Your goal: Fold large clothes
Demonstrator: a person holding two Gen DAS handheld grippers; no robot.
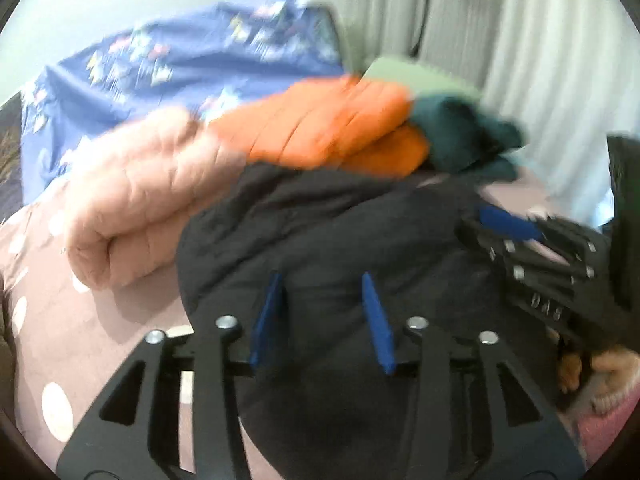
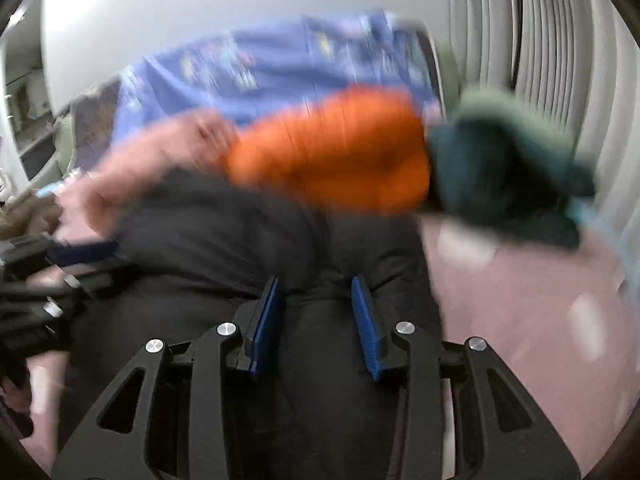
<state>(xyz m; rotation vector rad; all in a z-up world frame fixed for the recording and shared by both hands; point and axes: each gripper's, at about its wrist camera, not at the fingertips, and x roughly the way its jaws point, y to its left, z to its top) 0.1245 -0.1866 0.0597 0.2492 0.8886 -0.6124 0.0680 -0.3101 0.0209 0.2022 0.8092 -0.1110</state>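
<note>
- Bed: pink sheet with pale dots, filling the lower half of both views; the clothes lie on it.
- Blue quilt: patterned, bunched at 11 o'clock behind the pile in the left view, 12 o'clock in the right.
- Black jacket: the thing being folded, dead centre and running down to 6 o'clock in both views, bulky and puffed.
- Pink jacket: at 9 o'clock, touching the black one's edge.
- Orange jacket: at 12 o'clock, lying against the black jacket's far edge.
- Dark green garment: at 1 o'clock, beside the orange one.
- Left gripper: blue pads apart, black cloth filling the gap; whether they pinch it I cannot tell, both views being blurred.
- Right gripper: pads apart, a ridge of black jacket bunched between them, seemingly in contact.
- Risks, as I judge them:
  - Thick padding could spring out of a shallow pinch, dropping one side and skewing the fold.
  - A gripper may catch only the outer layer, so the lining stays behind.
  - Swinging the jacket toward 12 o'clock could drag the orange or pink jacket out of place.
  - The two grippers sit near each other; crossing paths could make them collide.
</note>
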